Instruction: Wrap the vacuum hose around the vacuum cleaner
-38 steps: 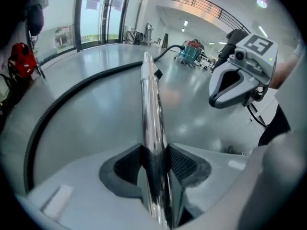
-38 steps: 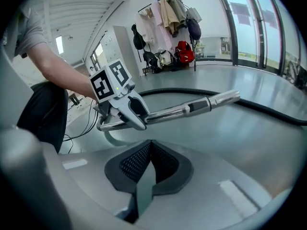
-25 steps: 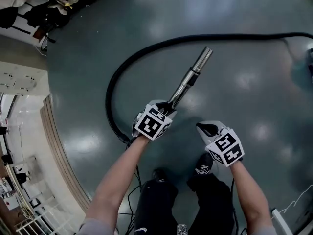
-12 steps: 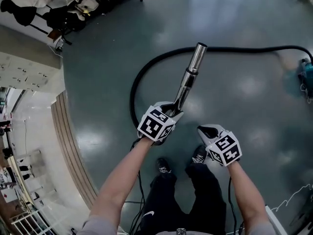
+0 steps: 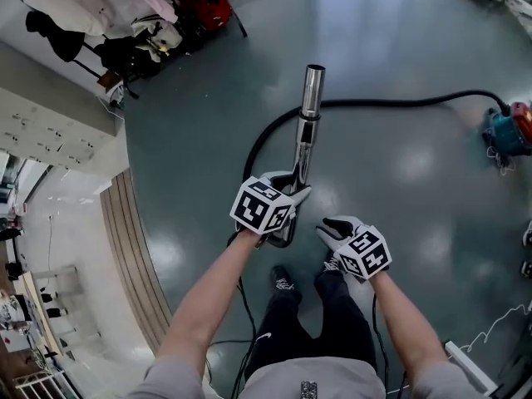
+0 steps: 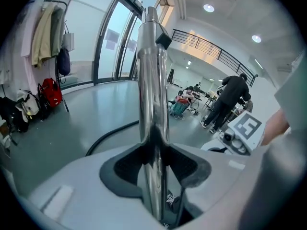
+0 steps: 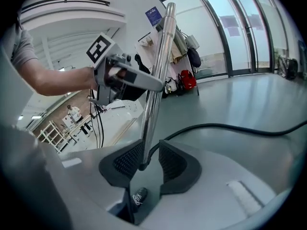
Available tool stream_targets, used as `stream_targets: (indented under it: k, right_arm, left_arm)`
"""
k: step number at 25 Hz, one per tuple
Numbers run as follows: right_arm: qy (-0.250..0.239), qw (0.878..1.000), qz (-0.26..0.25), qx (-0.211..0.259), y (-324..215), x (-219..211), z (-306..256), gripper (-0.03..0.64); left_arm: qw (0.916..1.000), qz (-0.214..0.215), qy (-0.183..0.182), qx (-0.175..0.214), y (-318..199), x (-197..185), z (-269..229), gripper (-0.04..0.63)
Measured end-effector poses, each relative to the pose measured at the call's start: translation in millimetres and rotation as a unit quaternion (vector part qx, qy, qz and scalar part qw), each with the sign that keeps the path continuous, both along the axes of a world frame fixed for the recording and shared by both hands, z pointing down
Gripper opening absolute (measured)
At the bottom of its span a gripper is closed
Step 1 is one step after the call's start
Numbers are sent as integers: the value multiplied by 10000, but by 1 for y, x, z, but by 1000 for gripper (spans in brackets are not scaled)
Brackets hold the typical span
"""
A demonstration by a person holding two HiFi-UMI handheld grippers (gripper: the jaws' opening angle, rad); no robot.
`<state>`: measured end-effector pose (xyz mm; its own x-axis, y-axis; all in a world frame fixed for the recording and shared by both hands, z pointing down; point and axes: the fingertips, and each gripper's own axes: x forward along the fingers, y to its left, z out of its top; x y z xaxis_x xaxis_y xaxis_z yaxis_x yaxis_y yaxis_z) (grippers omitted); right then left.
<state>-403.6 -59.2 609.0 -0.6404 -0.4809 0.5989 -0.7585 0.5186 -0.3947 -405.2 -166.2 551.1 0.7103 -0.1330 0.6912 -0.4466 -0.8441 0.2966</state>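
Your left gripper [image 6: 154, 164] has its jaws pinched on the metal tube [image 5: 306, 131] near its lower end; the dark pads press the shaft from both sides. From that grip the tube rises clear of the floor [image 5: 399, 189] and, in the head view, points toward 12 o'clock, tilted slightly to 1.

Your right gripper [image 7: 149, 159] has its jaws slightly spread, and they have just been opening. Nothing sits between them. In the right gripper view the tube lines up with the gap, but the head view shows it apart from that gripper, which sits at about 4 o'clock from your left one, near it and not touching. One of your shoes [image 5: 283, 283] shows through the gap, on the floor below.

The black hose [image 5: 391, 101] leaves the tube's lower end, bows out toward 10 o'clock, then runs across the floor toward 3 o'clock to the vacuum cleaner [image 5: 505, 131]. The cleaner stands at the head view's right edge, at about 2 o'clock and well apart from both grippers. The hose lies stretched out on the floor, not yet wrapped around it.

At 11 o'clock, far off, a red bag [image 5: 204, 7] sits by the wall.
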Motion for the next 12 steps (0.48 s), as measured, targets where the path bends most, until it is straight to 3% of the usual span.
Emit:
stream_targets:
  k: [4,8,12]
  right_arm:
    - [-261,9996,104,-67,8,-27,-42,206]
    - [-600,9980,203,61,6,-42,-73,335]
    - [-968,9936,525,263,-4,-44,-79,347]
  left_arm:
    - [9997,48,241,87,12,2,-81,165]
    - [9989,43,416,213,20,17,-139,165]
    - [9979,84,601,230,30,35,-176,165]
